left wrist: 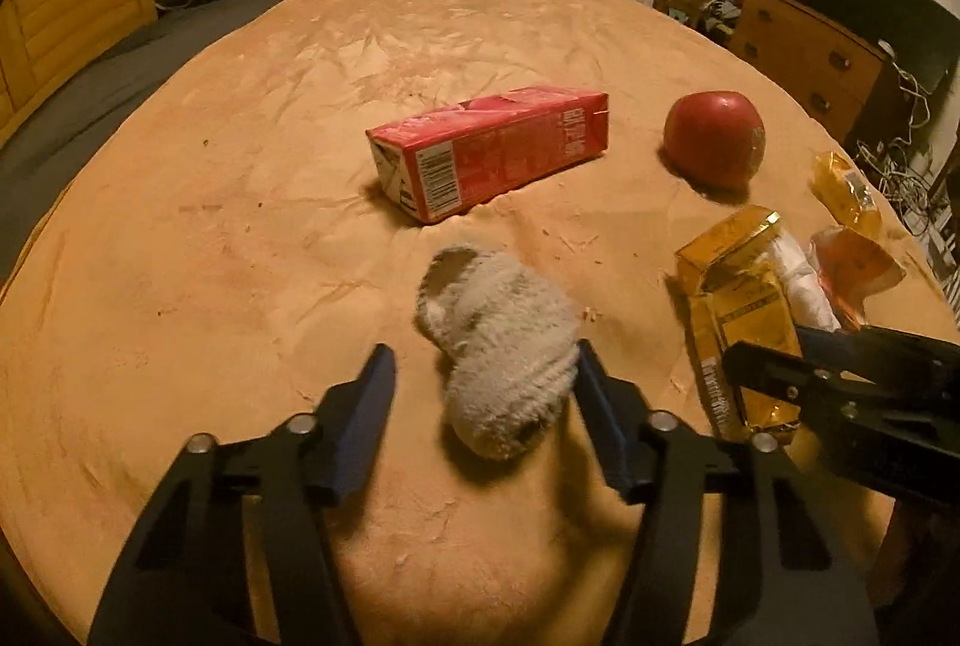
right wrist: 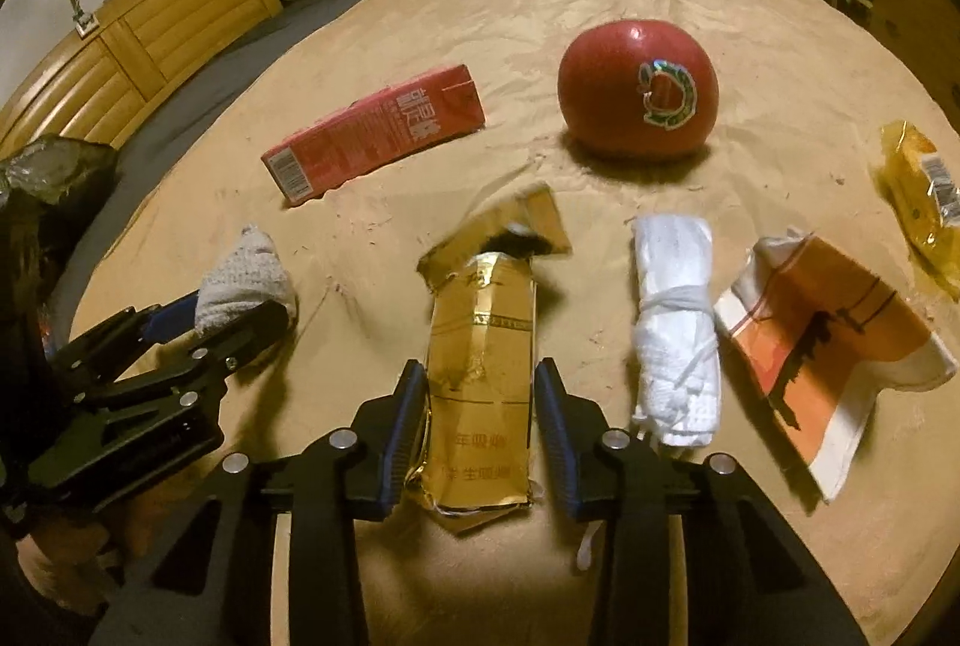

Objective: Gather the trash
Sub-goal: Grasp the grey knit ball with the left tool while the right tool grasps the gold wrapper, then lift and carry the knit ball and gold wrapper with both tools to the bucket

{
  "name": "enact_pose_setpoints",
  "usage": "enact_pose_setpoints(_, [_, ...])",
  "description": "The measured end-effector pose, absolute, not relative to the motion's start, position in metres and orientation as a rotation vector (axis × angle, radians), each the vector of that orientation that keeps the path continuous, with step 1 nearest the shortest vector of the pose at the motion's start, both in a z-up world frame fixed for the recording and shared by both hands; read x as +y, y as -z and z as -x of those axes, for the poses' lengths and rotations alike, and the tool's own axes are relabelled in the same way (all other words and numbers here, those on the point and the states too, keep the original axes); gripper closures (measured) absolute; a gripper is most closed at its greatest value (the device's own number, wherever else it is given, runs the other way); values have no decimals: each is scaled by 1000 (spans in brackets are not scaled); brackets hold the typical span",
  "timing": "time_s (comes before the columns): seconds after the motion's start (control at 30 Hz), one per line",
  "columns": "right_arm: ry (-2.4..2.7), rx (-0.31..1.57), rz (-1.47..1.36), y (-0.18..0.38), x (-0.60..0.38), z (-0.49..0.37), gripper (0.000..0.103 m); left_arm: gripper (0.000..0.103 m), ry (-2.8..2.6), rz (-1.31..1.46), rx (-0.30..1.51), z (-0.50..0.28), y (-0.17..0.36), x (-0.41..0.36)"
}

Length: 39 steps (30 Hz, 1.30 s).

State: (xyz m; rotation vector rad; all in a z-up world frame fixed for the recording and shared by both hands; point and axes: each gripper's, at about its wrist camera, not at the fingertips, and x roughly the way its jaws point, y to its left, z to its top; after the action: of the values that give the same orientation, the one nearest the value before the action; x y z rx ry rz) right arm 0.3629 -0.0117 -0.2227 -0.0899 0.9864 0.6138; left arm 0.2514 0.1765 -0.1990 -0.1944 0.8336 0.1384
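The right hand-held gripper point(right wrist: 477, 424) is straddling the gold packet point(right wrist: 483, 376) near the counter's near edge; the packet's long axis is running from the near edge toward the far edge, with its torn, open end pointing away toward the far edge. The blue pads point(right wrist: 408, 424) are lying along the packet's two long sides, but whether they are pressing it cannot be told. The left hand-held gripper point(left wrist: 483, 394) is standing released around the grey sock point(left wrist: 504, 346), one pad touching the sock's side and the other standing apart; the sock's long axis is running diagonally from the near edge toward the far left. The red carton point(left wrist: 489, 151) is lying on its side toward the counter's point(left wrist: 210, 256) middle, long axis crosswise, barcode end toward the left. The right wrist view is showing the sticker on the red apple point(right wrist: 639, 91), the tied white cloth roll point(right wrist: 675, 322) and the flattened orange paper cup point(right wrist: 828, 352) in full; the left wrist view is showing these only partly, behind the packet. A yellow wrapper point(right wrist: 921, 193) is lying at the right edge.
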Motion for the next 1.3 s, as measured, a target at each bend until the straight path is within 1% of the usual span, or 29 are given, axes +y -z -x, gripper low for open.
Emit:
enact_pose_setpoints(0.03, [-611,978,83,222,-12,-363,66,62,-131,203,832,-251,199,176])
enact_pose_setpoints(0.07, [-611,970,79,222,-13,-362,68,68,-123,213,830,-251,198,175])
enact_pose_setpoints(0.13, [-616,956,83,221,-11,-359,72,71,-129,203,825,-251,197,171])
enact_pose_setpoints(0.17, [-620,945,86,219,-11,-356,72,71,-132,191,819,-249,195,167])
enact_pose_setpoints(0.33, [-629,859,59,196,-29,-333,73,71,-129,130,761,-230,179,143])
enact_pose_setpoints(0.5, [-613,738,60,163,-53,-291,73,71,-113,117,668,-200,149,112])
enact_pose_setpoints(0.93, [-475,432,24,91,-154,-177,71,71,-143,61,466,-138,91,51])
enact_pose_setpoints(1.17, [-434,332,-22,76,-192,-131,70,71,-166,38,381,-116,78,36])
enact_pose_setpoints(1.3, [-428,314,-36,74,-204,-118,70,71,-170,23,344,-106,74,25])
